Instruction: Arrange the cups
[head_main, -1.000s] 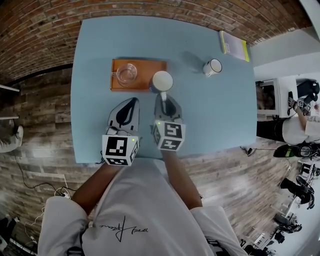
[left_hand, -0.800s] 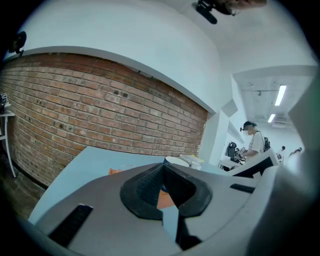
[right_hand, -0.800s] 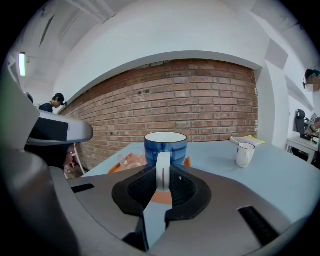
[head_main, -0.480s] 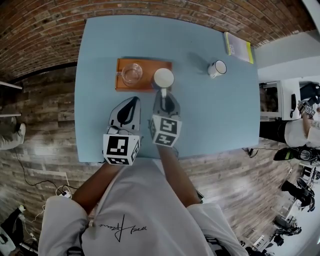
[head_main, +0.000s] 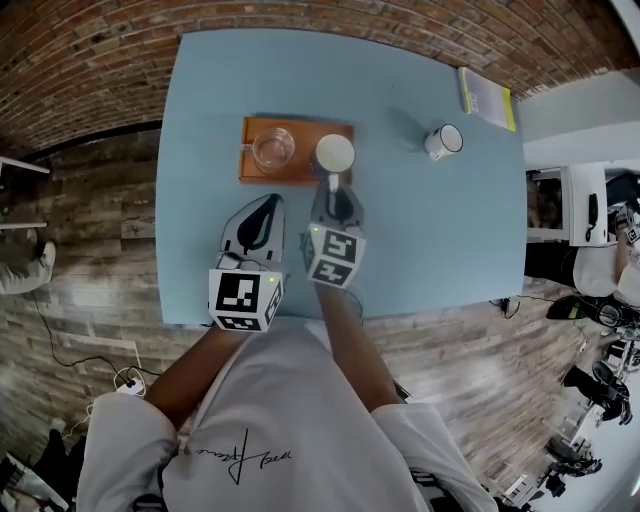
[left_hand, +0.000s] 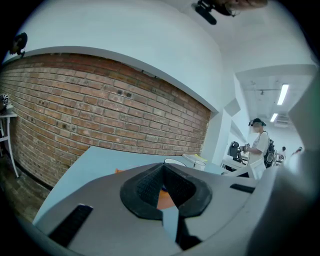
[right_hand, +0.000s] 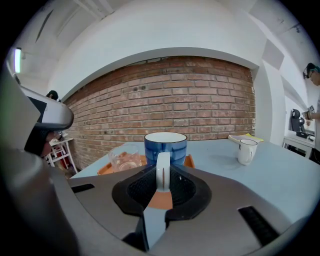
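My right gripper (head_main: 334, 186) (right_hand: 162, 172) is shut on the white handle of a blue mug (head_main: 335, 155) (right_hand: 165, 146) with a white inside. The mug is at the right end of an orange tray (head_main: 262, 177) (right_hand: 106, 167); whether its base touches the tray cannot be told. A clear glass cup (head_main: 273, 149) (right_hand: 125, 157) stands on the tray's left half. A white mug (head_main: 444, 141) (right_hand: 245, 150) with a dark rim stands on the table to the right. My left gripper (head_main: 262, 207) (left_hand: 163, 186) is shut and empty, just in front of the tray.
The blue table (head_main: 420, 240) stands against a brick wall. A yellow-edged booklet (head_main: 486, 98) lies at its far right corner. A person (left_hand: 258, 147) stands at equipment to the right of the table.
The right gripper has carried the blue mug a little downward over the tray's right end. The left gripper has stayed in place.
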